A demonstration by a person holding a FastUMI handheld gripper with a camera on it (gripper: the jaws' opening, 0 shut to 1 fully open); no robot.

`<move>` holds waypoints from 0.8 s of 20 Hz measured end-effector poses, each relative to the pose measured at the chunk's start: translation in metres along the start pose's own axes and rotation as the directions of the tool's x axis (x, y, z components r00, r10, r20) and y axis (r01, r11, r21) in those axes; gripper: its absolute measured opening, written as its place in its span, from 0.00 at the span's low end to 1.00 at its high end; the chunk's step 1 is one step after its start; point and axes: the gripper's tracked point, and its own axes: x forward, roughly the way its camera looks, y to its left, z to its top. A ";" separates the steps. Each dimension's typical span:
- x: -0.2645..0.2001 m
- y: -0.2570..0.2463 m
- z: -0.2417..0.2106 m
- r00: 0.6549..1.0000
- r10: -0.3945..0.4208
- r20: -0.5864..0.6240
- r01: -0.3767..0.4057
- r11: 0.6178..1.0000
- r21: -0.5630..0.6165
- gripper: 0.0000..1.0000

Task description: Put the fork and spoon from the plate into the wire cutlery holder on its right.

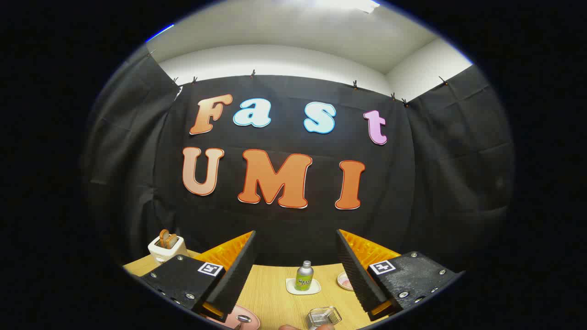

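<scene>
Gripper [296, 270] up high, tilted toward the booth wall more than the table; fingers [236, 270] spread wide, nothing between them; I read this as a start or transit pose, not a grasp.

Task items sit low and near, under the fingers: pink plate [231, 318] just below the left finger, partly hidden by it; a spoon [243, 319] bowl shows on the plate, handle cut off; fork I can't make out, prob. hidden under the finger or out of frame. Wire cutlery holder [323, 316] to the plate's right, near edge of the wood table [270, 293], upright, looks empty from here, mesh too small to be sure; short sideways carry from plate to holder, which is likely why they're set side by side.

Something pale and rounded at the very near edge, just left of the holder; maybe a fingertip, can't tell.

Further out, btwn the fingers: small metal bottle w/ green label [304, 276] standing on a white coaster [302, 286]; a small pink dish [344, 280] to its right, partly behind the right finger; far left a white toaster [167, 247] w/ toast in the slots; none are task items, all well apart from the plate.

Judgement: nothing moved yet; next I'd pitch down to bring the plate into view ahead of the fingers, then narrow on the spoon handle; thin metal lying flat on a plate could slip.
</scene>
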 end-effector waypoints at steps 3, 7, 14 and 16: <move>-0.002 0.002 0.003 1.000 0.011 -0.001 -0.011 1.000 0.007 1.00; -0.003 0.008 0.000 1.000 0.023 -0.013 -0.023 1.000 0.010 1.00; -0.004 0.018 -0.001 0.999 0.034 -0.023 -0.034 0.999 0.011 1.00; -0.004 0.020 -0.003 0.999 0.036 -0.033 -0.035 0.999 0.012 1.00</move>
